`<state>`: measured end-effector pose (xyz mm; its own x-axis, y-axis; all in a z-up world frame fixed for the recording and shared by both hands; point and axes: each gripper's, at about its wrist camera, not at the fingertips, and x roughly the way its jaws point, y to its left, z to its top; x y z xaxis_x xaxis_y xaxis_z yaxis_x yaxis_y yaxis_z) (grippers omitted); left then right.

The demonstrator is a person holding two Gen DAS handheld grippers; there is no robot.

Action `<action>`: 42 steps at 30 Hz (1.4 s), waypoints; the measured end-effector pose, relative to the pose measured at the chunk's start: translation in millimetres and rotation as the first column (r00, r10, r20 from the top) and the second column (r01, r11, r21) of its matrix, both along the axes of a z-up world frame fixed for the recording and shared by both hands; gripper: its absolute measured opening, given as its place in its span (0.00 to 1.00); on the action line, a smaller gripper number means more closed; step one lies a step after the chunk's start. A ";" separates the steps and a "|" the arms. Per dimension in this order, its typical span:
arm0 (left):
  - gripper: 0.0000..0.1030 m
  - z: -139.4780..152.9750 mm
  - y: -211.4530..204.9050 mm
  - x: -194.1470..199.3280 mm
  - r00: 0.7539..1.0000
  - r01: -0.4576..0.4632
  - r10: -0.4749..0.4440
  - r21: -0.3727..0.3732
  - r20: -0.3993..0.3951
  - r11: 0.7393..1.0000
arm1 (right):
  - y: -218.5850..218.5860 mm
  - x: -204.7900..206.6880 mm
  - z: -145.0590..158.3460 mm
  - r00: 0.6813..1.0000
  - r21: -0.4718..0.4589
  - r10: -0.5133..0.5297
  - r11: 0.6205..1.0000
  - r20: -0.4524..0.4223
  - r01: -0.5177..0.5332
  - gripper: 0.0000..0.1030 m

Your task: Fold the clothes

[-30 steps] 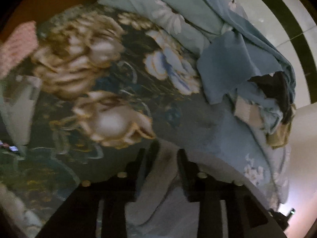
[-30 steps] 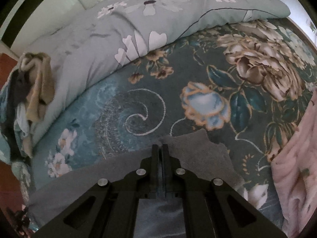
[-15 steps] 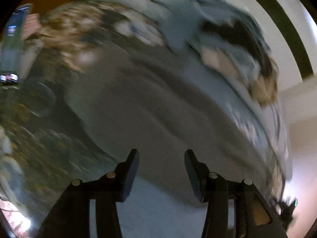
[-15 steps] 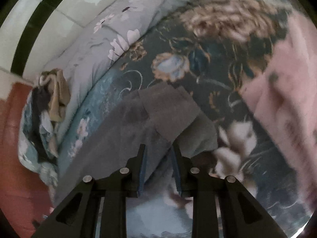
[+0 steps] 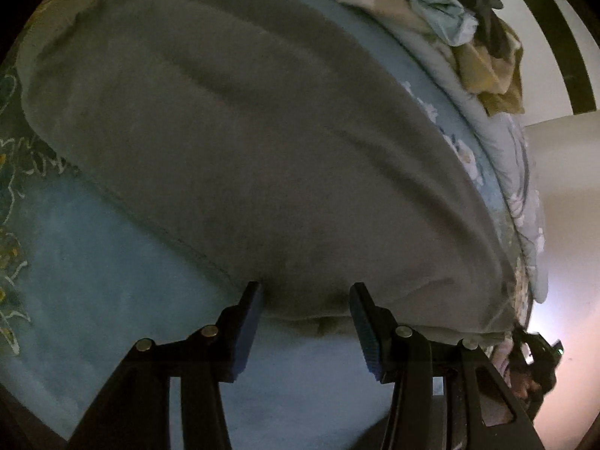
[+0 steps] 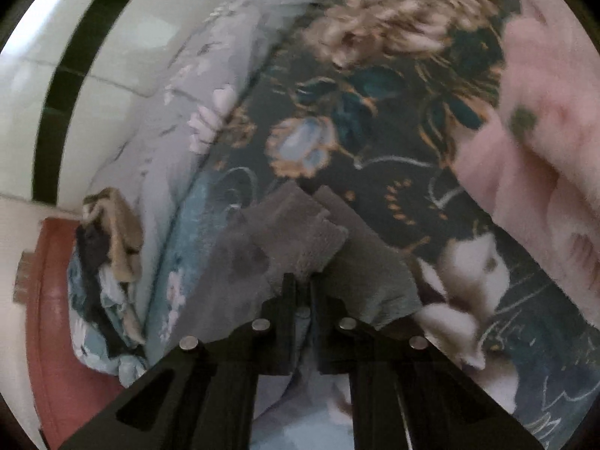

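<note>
1. Lying spread across the floral bedspread [image 5: 112, 270], the grey garment [image 5: 240, 142] fills most of the left wrist view, its stitched hem running diagonally down toward the lower middle of the picture.

2. Left gripper [image 5: 305, 292] hangs over the garment's near edge with its jaws spread wide; the blue-padded fingertips [image 5: 249, 311] stand apart on either side of a fold of grey cloth, with nothing pinched between them.

3. Right gripper [image 6: 302, 281] has its jaws pressed nearly together on an edge of the grey garment [image 6: 300, 232], where doubled-over layers of the fabric bunch up just ahead of the tips. The frame is blurred.

4. Beyond the garment in the right wrist view, the dark bedspread [image 6: 360, 120] shows gold and blue flowers, and a pink blanket [image 6: 543, 142] covers its right side.

5. A pale grey-blue quilt [image 6: 180, 142] with white blossoms lies along the bedspread's far-left edge, next to the white wall with its black stripe [image 6: 56, 112].

6. A heap of crumpled clothes [image 6: 108, 255], tan, black and light blue, sits on the end of the quilt; the same heap [image 5: 483, 52] appears at the upper right of the left wrist view.

7. Reddish floor [image 6: 56, 337] shows at the lower left, beside the bed.
</note>
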<state>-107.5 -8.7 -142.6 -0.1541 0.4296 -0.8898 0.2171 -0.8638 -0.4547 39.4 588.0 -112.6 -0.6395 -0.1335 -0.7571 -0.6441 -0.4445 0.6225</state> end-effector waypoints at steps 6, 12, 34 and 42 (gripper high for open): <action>0.53 -2.9 -11.5 0.6 0.998 -0.056 0.056 0.005 0.018 0.998 | 4.7 35.4 9.8 0.999 0.026 -0.006 1.000 -0.041 0.007 0.06; 0.53 1.9 -8.6 3.9 0.999 -0.050 0.050 0.013 0.017 0.999 | 11.2 44.8 -31.5 0.995 -0.112 -0.094 0.989 0.017 0.095 0.09; 0.54 5.4 -12.1 34.6 0.992 -0.125 0.125 0.159 0.012 0.979 | -0.2 36.6 -39.1 0.964 -0.175 -0.264 0.950 -0.011 0.258 0.20; 0.55 9.5 -34.7 44.3 0.985 -0.165 0.172 0.238 -0.010 0.957 | -38.2 -3.2 63.9 0.997 0.160 -0.066 0.984 -0.050 0.074 0.17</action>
<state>-63.2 -43.4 -133.1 -0.2670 0.5920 -0.7604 0.3333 -0.6837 -0.6492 36.2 549.7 -48.7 -0.6765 0.0342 -0.7356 -0.6504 -0.4963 0.5750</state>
